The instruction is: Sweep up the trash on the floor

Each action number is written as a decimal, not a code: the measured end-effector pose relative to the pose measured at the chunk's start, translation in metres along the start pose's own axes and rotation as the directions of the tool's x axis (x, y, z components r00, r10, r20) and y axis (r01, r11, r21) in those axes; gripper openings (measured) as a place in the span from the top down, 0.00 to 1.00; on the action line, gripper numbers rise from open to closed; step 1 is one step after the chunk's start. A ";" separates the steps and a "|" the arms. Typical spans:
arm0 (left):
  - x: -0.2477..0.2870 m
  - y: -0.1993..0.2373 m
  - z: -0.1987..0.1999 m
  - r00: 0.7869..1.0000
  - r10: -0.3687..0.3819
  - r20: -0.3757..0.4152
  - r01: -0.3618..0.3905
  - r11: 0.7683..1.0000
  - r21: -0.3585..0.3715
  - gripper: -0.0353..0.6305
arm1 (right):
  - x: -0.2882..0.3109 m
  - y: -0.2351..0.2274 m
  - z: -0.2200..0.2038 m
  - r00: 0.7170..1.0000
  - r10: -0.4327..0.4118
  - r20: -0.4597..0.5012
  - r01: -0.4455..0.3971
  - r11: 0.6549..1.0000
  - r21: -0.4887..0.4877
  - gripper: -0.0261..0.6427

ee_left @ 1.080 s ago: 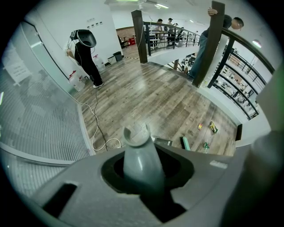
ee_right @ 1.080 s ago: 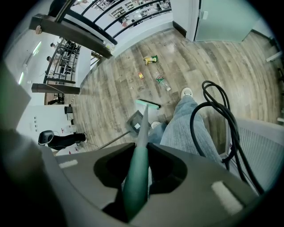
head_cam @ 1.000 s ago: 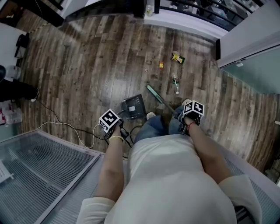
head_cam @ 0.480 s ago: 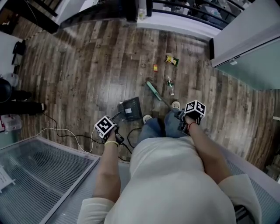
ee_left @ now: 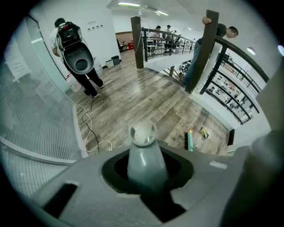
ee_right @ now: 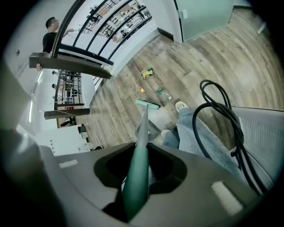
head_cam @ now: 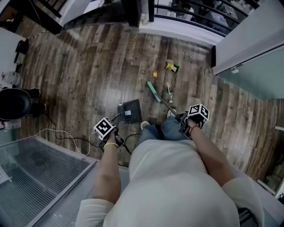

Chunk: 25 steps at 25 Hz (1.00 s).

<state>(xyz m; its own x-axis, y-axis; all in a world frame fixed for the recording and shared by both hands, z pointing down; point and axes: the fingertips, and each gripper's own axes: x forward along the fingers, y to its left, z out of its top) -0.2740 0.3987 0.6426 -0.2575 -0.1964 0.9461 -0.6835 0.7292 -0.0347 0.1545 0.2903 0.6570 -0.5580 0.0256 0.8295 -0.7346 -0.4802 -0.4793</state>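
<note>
My left gripper (head_cam: 106,129) is shut on the grey handle (ee_left: 143,153) of a dark dustpan (head_cam: 128,111) that rests on the wood floor ahead of my feet. My right gripper (head_cam: 191,116) is shut on the green broom handle (ee_right: 136,173); the broom's green head (head_cam: 153,91) is down on the floor. Just right of the head lies a clear bottle (head_cam: 168,93). Beyond it are a small orange scrap (head_cam: 155,74) and a yellow wrapper (head_cam: 172,67). The right gripper view shows the same broom head (ee_right: 147,104), bottle (ee_right: 162,93) and wrapper (ee_right: 147,72).
A white cable (head_cam: 66,135) loops on the floor at the left beside a glass panel (head_cam: 40,177). A person with a backpack (ee_left: 75,48) stands at the far left. A black railing (head_cam: 186,11) runs along the far edge, and a pale wall (head_cam: 248,48) is at right.
I have stepped toward the trash. The broom head now lies right beside the bottle, and the dustpan has come along with me. The person at the left has shifted.
</note>
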 end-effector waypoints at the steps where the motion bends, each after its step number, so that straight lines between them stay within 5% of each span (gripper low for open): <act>1: -0.004 -0.004 0.000 1.000 0.000 0.004 0.000 1.000 -0.021 0.81 | -0.003 0.001 0.005 1.000 0.000 -0.002 0.000 1.000 -0.006 0.82; 25: -0.025 -0.155 -0.021 0.998 -0.050 0.026 0.052 0.993 -0.106 0.81 | -0.083 -0.030 0.125 0.993 0.088 0.073 -0.090 0.996 0.025 0.82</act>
<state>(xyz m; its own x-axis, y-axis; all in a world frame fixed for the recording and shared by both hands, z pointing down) -0.1476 0.3045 0.6305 -0.2409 -0.2496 0.9379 -0.6194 0.7835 0.0494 0.2712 0.1930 0.6385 -0.5911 -0.0806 0.8026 -0.6713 -0.5025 -0.5449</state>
